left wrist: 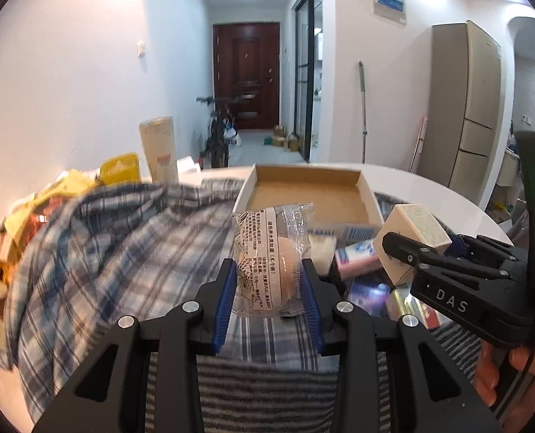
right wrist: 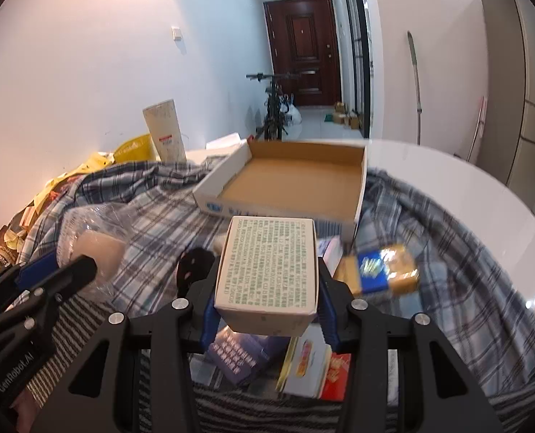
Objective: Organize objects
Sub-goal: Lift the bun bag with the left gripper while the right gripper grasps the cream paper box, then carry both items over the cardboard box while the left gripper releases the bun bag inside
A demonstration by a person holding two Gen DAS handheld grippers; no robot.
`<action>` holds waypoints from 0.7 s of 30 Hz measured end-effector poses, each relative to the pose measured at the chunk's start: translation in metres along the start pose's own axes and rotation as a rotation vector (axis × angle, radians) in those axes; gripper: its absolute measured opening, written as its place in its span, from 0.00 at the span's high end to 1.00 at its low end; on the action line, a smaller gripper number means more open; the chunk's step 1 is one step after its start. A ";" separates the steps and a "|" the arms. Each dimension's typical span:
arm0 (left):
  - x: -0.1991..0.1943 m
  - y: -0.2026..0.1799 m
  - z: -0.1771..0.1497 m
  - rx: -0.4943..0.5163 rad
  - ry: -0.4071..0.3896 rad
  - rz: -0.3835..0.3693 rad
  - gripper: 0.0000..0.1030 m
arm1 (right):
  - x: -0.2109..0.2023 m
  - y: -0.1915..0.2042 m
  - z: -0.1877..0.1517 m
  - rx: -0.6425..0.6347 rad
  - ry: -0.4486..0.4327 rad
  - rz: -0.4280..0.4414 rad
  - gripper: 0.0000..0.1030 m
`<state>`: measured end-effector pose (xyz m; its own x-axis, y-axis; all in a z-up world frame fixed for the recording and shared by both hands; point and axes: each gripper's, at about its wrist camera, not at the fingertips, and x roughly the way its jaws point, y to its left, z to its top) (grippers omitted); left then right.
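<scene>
Packet in clear printed wrap (left wrist: 267, 263), peach-coloured lump inside, stands between the blue pads of the left claw (left wrist: 268, 281), long axis running near to far, its crimped end pointing away toward the cardboard tray (left wrist: 363, 184). Left claw is clamped on it, lifted over the plaid cloth (left wrist: 123, 238). Over on the right, the right claw (right wrist: 267, 296) grips a small cream box (right wrist: 267, 267) by its two side walls, printed face up, long axis also pointing near to far at the tray (right wrist: 361, 180). Box is off the cloth, hovering above a jumble of small packets: a dark blue one (right wrist: 231, 353), a white-and-red one (right wrist: 314, 364), a yellow-and-blue one (right wrist: 379, 270) further right. Tray sits open and tilted on the plaid cloth (right wrist: 430, 223), on the white tabletop (right wrist: 466, 180). Far left, a tall cream tube (right wrist: 164, 130) stands upright beside yellow bags (right wrist: 87, 166).
</scene>
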<state>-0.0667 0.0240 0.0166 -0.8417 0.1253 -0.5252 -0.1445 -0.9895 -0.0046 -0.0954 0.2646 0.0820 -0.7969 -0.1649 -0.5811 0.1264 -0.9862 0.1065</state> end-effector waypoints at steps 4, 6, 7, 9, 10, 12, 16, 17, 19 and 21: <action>-0.009 0.002 0.023 0.004 -0.064 0.026 0.64 | -0.007 -0.007 0.015 -0.006 -0.050 -0.015 0.57; -0.011 0.002 0.032 0.014 -0.075 0.023 0.64 | -0.010 -0.012 0.022 -0.003 -0.063 -0.006 0.57; -0.010 0.002 0.037 0.020 -0.080 0.022 0.64 | -0.012 -0.014 0.025 -0.001 -0.073 -0.006 0.57; -0.008 0.002 0.048 0.027 -0.083 0.014 0.64 | -0.016 -0.018 0.032 0.004 -0.098 -0.013 0.57; -0.004 0.003 0.055 0.028 -0.081 0.008 0.64 | -0.018 -0.020 0.036 0.004 -0.110 -0.017 0.57; 0.002 0.003 0.066 0.023 -0.071 -0.003 0.64 | -0.020 -0.022 0.047 0.002 -0.131 -0.027 0.57; 0.027 0.001 0.090 0.015 -0.028 -0.024 0.64 | -0.017 -0.025 0.070 -0.016 -0.157 -0.054 0.57; 0.037 -0.001 0.097 0.030 -0.025 -0.016 0.64 | -0.017 -0.025 0.070 -0.016 -0.157 -0.054 0.57; 0.049 -0.004 0.105 0.035 -0.016 -0.013 0.64 | -0.008 -0.027 0.086 -0.021 -0.155 -0.058 0.57; 0.067 -0.004 0.114 0.029 0.012 -0.048 0.64 | 0.001 -0.028 0.095 -0.022 -0.141 -0.052 0.57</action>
<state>-0.1813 0.0448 0.0782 -0.8273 0.1714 -0.5350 -0.1998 -0.9798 -0.0049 -0.1561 0.2934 0.1545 -0.8774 -0.1117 -0.4666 0.0943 -0.9937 0.0606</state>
